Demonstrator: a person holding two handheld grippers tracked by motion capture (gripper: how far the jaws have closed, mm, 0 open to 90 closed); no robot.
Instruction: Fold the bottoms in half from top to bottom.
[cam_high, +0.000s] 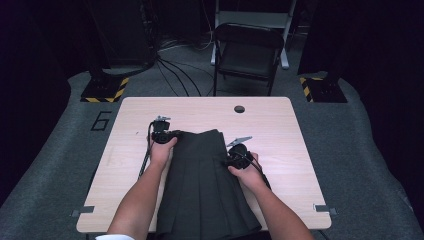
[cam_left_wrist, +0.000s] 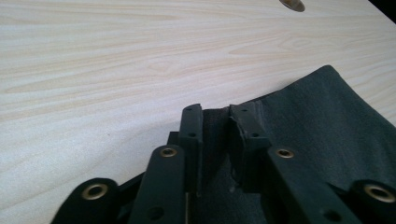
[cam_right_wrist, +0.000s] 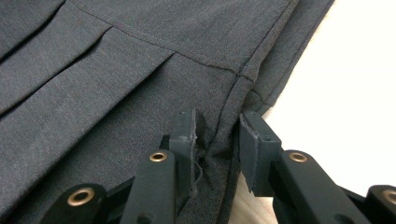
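Both tools nip skirt (cam_high: 205, 180) edges — table (cam_high: 280, 130) beyond.

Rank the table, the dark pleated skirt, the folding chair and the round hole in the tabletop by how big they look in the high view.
1. table
2. dark pleated skirt
3. folding chair, which stands farther from the camera, so it may really be bigger than it looks
4. round hole

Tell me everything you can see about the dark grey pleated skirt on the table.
The dark grey pleated skirt looks like woven cloth, with a plain waistband above stitched pleats. It lies flat on the light wooden table, waistband at the far end, hem hanging over the near edge. The left gripper pinches one waistband corner; the right gripper has the side seam between its jaws.
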